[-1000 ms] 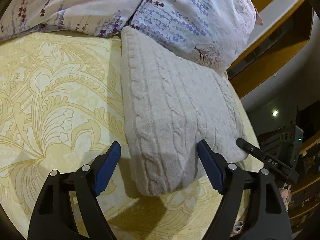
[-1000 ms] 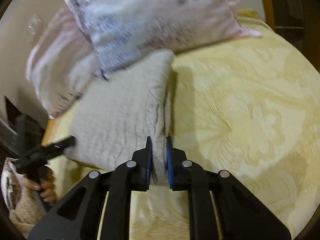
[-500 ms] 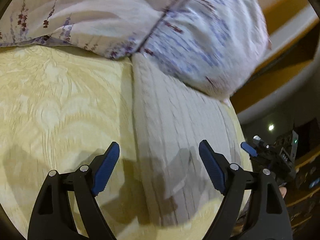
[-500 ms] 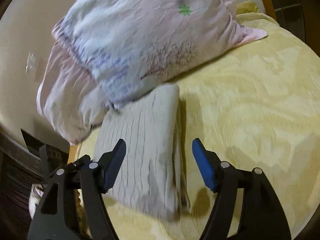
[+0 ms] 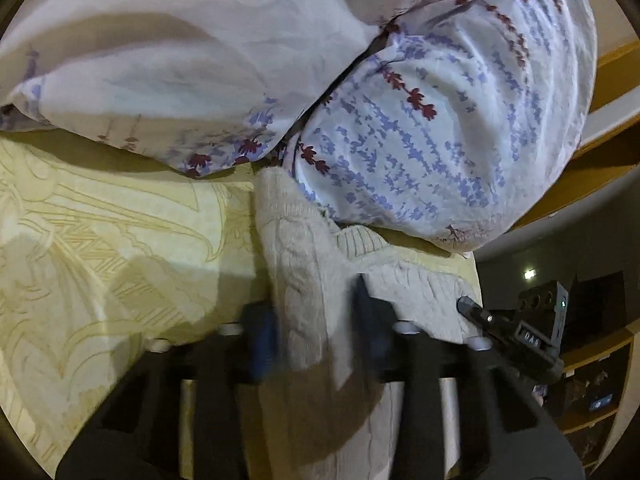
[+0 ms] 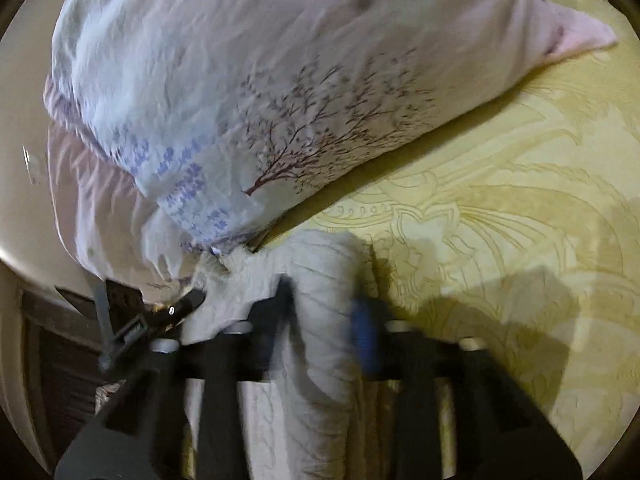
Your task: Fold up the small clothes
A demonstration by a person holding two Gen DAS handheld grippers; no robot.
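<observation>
- at the near edge of both views, the left gripper [image 5: 316,340] and the right gripper [image 6: 324,320] each straddle a bunched ridge of the knit sweater [image 5: 304,280]; the fingers are blurred, roughly half open, and whether they pinch the cloth yet i cannot tell.
- the sweater looks soft, thick and limp, fairly light, not slippery; i judge it sags and unfolds if held by one layer, so the best hold is across the doubled edge, biting all layers together.
- it lies on the yellow bed [image 5: 100,240], its far end tucked against the floral pillows [image 5: 440,140].
- half a second ago both sets of fingers stood wide apart above a flat folded sweater; now they have narrowed and dropped onto it, and the knit is rucked up between them.
- a second ago the right fingers were clamped on its edge while the left ones gaped.
- beyond, the pillows fill more of each view than before.
</observation>
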